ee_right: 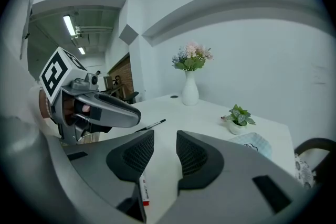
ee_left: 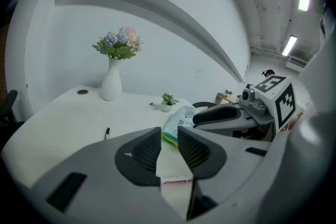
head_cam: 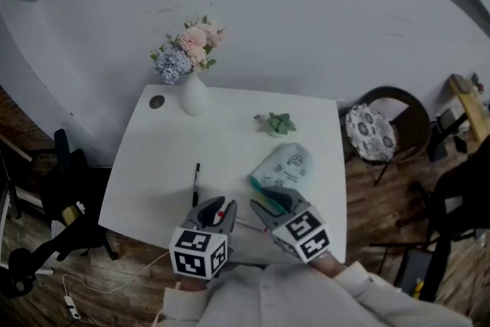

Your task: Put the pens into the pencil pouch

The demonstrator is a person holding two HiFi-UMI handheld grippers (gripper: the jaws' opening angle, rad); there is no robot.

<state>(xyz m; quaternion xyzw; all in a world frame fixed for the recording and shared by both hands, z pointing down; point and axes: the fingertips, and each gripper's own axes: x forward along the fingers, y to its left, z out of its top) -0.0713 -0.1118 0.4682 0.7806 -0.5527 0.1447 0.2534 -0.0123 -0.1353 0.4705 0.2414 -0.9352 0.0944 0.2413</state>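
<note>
Left gripper [head_cam: 218, 209]: jaws partly apart, nothing clamped. Right gripper [head_cam: 264, 204]: same narrow gap, empty. Both sit low over the near edge of the table [head_cam: 168, 165]. White pen [head_cam: 246, 225] with red end lies on the table between them. Black pen [head_cam: 197, 180] is at 11 o'clock of left gripper, apart from it. Pencil pouch [head_cam: 285, 167] lies flat at 1 o'clock of right gripper, close by. Vase [head_cam: 193, 96] stands at the far 11 o'clock corner.

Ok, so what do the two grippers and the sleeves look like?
The left gripper and right gripper are grey moulded shells with dark ribbed pads. Each carries a white cube printed with black square markers. The sleeves are pale, whitish.
</note>
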